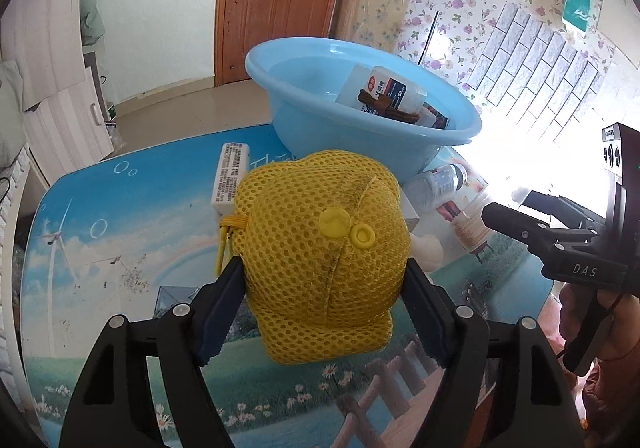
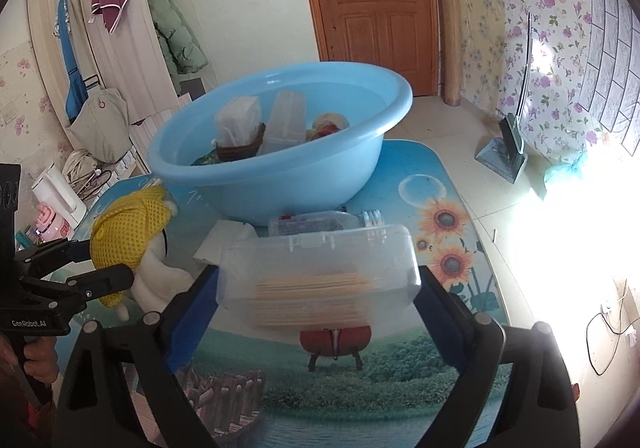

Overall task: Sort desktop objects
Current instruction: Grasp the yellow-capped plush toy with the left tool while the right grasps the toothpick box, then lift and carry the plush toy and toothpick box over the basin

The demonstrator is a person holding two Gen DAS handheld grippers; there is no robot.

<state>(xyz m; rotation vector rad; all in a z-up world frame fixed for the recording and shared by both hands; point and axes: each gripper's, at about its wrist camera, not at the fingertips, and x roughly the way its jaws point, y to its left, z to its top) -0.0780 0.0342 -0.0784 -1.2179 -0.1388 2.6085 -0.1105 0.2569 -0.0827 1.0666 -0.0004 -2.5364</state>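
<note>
The blue basin (image 2: 280, 152) on the counter (image 1: 120, 208) already holds several items, among them a white box and a clear container, so sorting looks partly done. A bottle (image 2: 320, 222), a white carton (image 1: 230, 180) and a white plush toy (image 2: 160, 280) remain outside. The left gripper (image 1: 324, 288) has its 2 fingers clenched on a yellow mesh pouch (image 1: 320, 248). The right gripper (image 2: 316, 288) grips a clear plastic box (image 2: 316, 272) of wooden sticks; both are spread wide around their loads, near the basin.

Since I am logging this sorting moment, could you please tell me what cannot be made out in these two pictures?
- Left wrist view: the yellow mesh hat, held in the left tool, covers most of the white toy.
- Right wrist view: the clear box in the right tool is blurred; its contents are unclear.
- Both views: the basin wall hides its lower contents.
- Both views: window glare whitens the right side.
</note>
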